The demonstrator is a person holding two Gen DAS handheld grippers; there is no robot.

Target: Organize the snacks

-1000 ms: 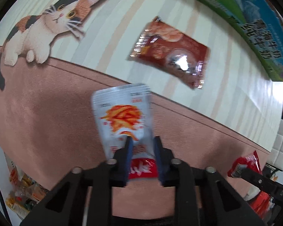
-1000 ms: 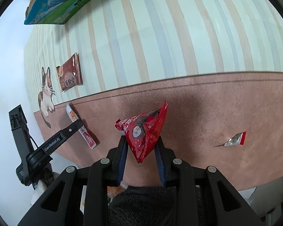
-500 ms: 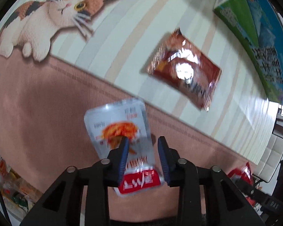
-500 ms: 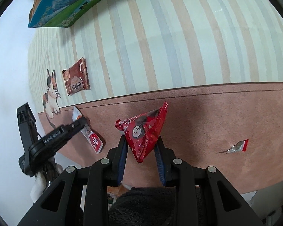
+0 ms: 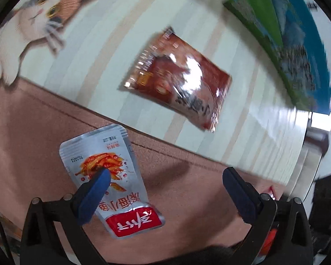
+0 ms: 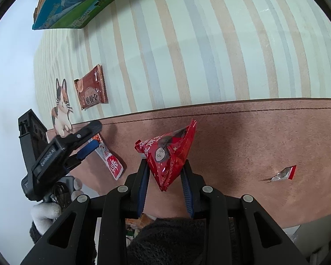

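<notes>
A silver snack packet (image 5: 130,220) with a red label lies flat on the brown band of the mat (image 5: 33,132). My left gripper (image 5: 165,173) hangs just above it, its jaws opening wide. The left finger covers part of the packet and neither pad presses on it. The right wrist view shows that same gripper (image 6: 93,135) over the silver packet (image 6: 112,163). My right gripper (image 6: 164,163) is shut on a red triangular snack bag (image 6: 170,152), held above the brown band. A brown snack packet (image 5: 178,81) lies on the striped part beyond.
A green-and-blue carton (image 5: 286,39) lies at the far edge of the striped mat. A small silver-and-red wrapper (image 6: 283,173) sits on the brown band to the right. A cat print (image 6: 61,108) marks the mat's left end. A gloved hand (image 6: 46,212) holds the left gripper.
The left gripper's jaws have spread wide and let go of the silver packet, which now lies on the mat. The left gripper has come lower. The right gripper keeps its red bag, unmoved.
</notes>
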